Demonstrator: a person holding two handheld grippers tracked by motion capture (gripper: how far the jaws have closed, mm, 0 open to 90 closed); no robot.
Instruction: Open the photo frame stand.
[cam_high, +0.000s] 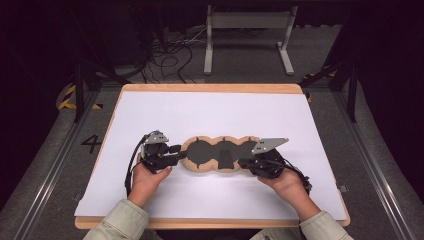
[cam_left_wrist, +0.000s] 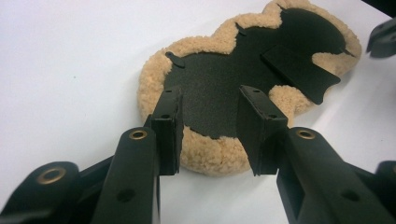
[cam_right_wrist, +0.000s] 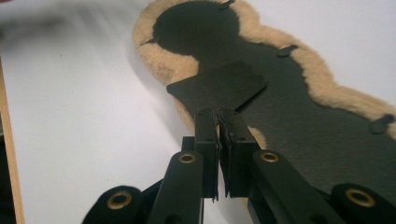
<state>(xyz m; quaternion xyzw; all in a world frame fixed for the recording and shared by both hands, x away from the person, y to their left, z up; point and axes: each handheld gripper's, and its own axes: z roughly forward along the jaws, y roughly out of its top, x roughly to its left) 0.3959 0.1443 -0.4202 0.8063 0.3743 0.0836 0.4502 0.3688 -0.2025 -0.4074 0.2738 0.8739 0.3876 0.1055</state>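
A three-lobed tan fleece pad (cam_high: 220, 150) with a black backing lies flat on the white sheet; the left gripper view (cam_left_wrist: 210, 84) and right gripper view (cam_right_wrist: 299, 112) show it close up. A black flap (cam_high: 226, 159) lies across its middle lobe (cam_left_wrist: 299, 70) (cam_right_wrist: 219, 86). My left gripper (cam_high: 176, 152) (cam_left_wrist: 212, 105) is open, its jaws standing either side of the left lobe's edge without pressing it. My right gripper (cam_high: 243, 162) (cam_right_wrist: 218, 114) is shut at the pad's front edge, tips by the flap's near corner; I cannot tell whether they touch it.
The white sheet (cam_high: 210, 110) covers a wooden table (cam_high: 210, 88) whose rim shows all round. Beyond the far edge are a metal frame (cam_high: 247, 30) and loose cables (cam_high: 170, 55) on the floor. Wide bare sheet lies behind the pad.
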